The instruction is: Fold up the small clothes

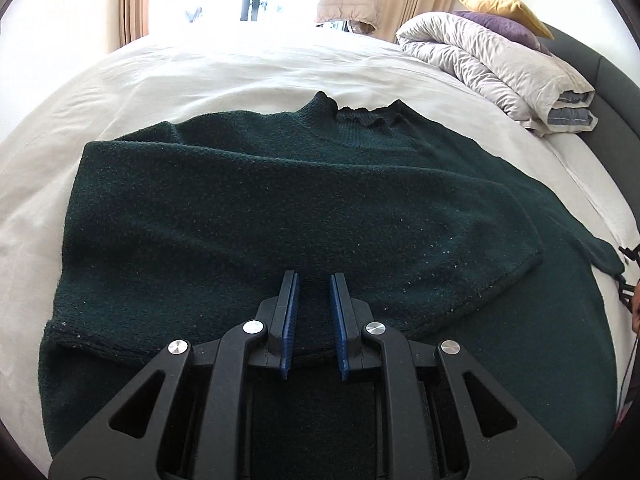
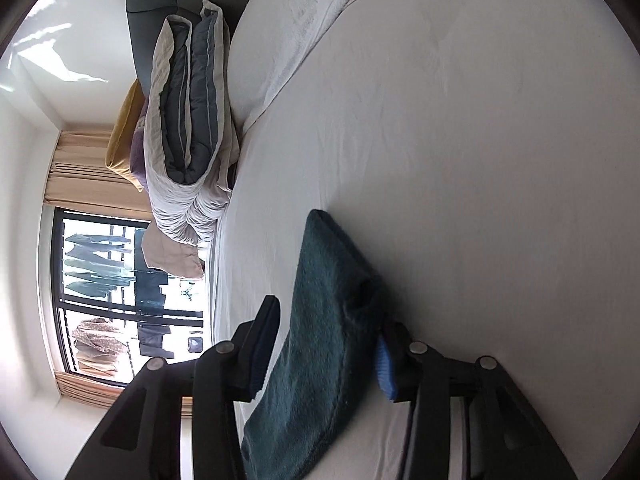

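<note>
A dark green knitted sweater lies flat on the white bed sheet, collar away from me. One sleeve is folded across its body. My left gripper hovers over the lower hem, its blue pads a narrow gap apart with no cloth pinched between them. The other sleeve stretches to the right edge of the left wrist view. In the right wrist view, which is rolled sideways, that sleeve's end runs between the fingers of my right gripper. Both pads press against it and the cloth dents near the tip.
A folded grey and white duvet lies at the head of the bed, against a dark headboard, with a yellow pillow and a purple one behind it. A white towel lies by the bed's edge. Curtains and a bright window stand beyond.
</note>
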Motion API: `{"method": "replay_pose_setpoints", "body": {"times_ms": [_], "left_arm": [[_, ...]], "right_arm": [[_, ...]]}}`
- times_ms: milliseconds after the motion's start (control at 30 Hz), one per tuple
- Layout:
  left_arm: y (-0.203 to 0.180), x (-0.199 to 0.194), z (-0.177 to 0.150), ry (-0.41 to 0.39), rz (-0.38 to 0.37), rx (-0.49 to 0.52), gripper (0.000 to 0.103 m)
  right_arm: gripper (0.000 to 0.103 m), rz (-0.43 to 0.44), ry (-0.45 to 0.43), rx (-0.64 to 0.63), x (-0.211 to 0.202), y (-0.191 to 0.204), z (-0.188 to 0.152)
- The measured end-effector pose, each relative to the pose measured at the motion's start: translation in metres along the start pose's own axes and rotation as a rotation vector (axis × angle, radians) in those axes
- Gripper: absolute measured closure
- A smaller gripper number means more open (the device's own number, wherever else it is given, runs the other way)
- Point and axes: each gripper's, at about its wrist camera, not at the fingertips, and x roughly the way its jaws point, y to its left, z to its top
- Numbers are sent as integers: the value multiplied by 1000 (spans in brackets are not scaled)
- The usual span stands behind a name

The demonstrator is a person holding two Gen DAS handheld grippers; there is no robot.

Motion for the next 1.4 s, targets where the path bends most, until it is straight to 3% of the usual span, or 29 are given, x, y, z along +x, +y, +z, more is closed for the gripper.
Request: {"method": "replay_pose_setpoints", "body": {"times_ms": [133, 300, 400, 633, 833, 967, 1133, 1233, 1400], "left_arm": [[1, -3, -3, -3, -5, -8, 87], [2, -7, -7, -9, -11, -17, 87], [3, -7, -7, -10, -17, -23, 87], [8, -8, -7, -14, -43, -47, 87], [16, -8, -7, -20, -86, -87, 87], [27, -8, -9, -26, -147, -142, 87], [37, -7, -10, -33, -207, -193, 87], [44, -8, -11, -39, -239, -218, 87], [52, -14, -6, -12, -287, -271, 86]], "right_arm": [[90, -34, 13, -41, 13, 5, 3], [92, -36, 0, -188, 9, 38, -18], [92, -23, 26, -340, 10, 82, -50], [92, 92, 158, -736, 22, 204, -191], [92, 155, 303, -1042, 36, 261, -344], [92, 155, 394, -1166, 50, 263, -433], [92, 137, 465, -1238, 65, 250, -501], [90, 95, 480, -1293, 81, 249, -522], [88, 82, 490, -1284, 81, 236, -530]]}}
